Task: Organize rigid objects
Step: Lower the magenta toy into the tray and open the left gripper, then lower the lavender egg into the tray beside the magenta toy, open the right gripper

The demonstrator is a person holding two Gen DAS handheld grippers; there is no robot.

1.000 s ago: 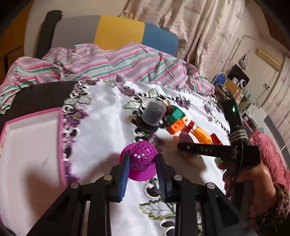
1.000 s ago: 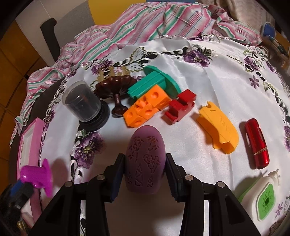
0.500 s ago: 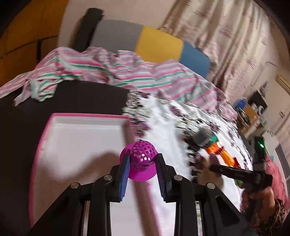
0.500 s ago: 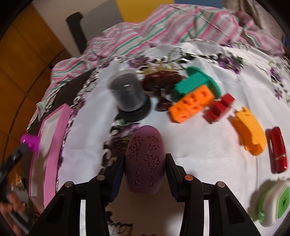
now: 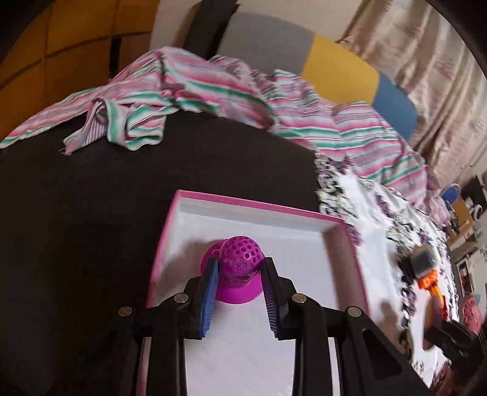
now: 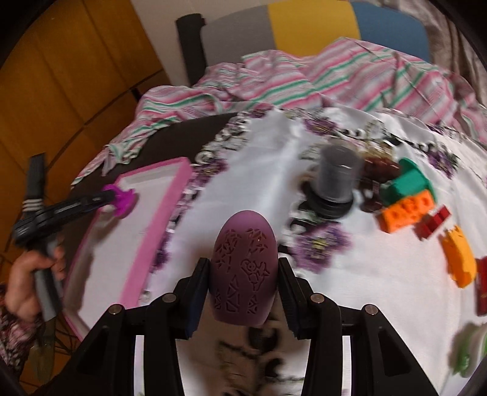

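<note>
Holding a magenta perforated dome-topped plastic piece above the pink-rimmed white tray, the left gripper is clamped on it
Right gripper is clamped on a dark purple patterned egg-shaped object over the white floral satin tablecloth; at 2 o'clock sit a grey cup, green and orange blocks; at 12 o'clock a striped cloth, colour-blocked chair; wooden panels at 10

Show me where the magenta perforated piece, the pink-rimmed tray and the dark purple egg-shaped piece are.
magenta perforated piece (image 5: 240,259): left wrist view, on its holed dome.
pink-rimmed tray (image 5: 258,210): left wrist view, on its far pink rim.
dark purple egg-shaped piece (image 6: 245,268): right wrist view, on its patterned face.
</note>
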